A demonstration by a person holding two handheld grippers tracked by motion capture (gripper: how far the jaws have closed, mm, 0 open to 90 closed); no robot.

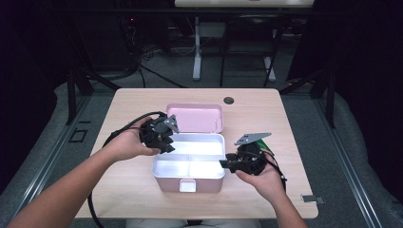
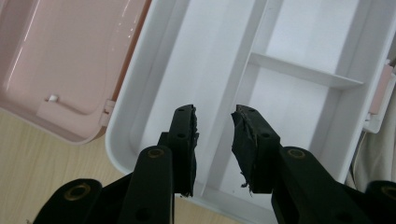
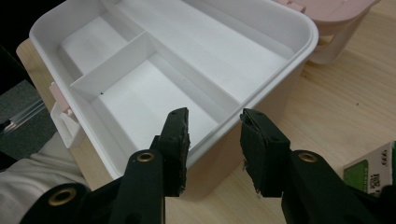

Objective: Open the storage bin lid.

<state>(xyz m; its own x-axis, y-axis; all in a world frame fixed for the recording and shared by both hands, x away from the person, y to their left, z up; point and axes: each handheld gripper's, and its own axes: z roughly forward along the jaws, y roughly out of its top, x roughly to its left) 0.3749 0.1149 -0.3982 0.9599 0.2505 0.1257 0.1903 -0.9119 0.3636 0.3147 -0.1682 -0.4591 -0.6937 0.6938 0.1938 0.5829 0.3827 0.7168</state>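
The box [image 1: 189, 164] sits between my claws. My left claw [image 2: 215, 135] hangs parted above its tray, gripping nothing. My right claw [image 3: 214, 140] straddles its near rim, parted and empty.

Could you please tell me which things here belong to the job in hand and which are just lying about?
In the job:
pink box
white tray
open lid
left gripper
right gripper

Lying about:
green packet
table's cable hole
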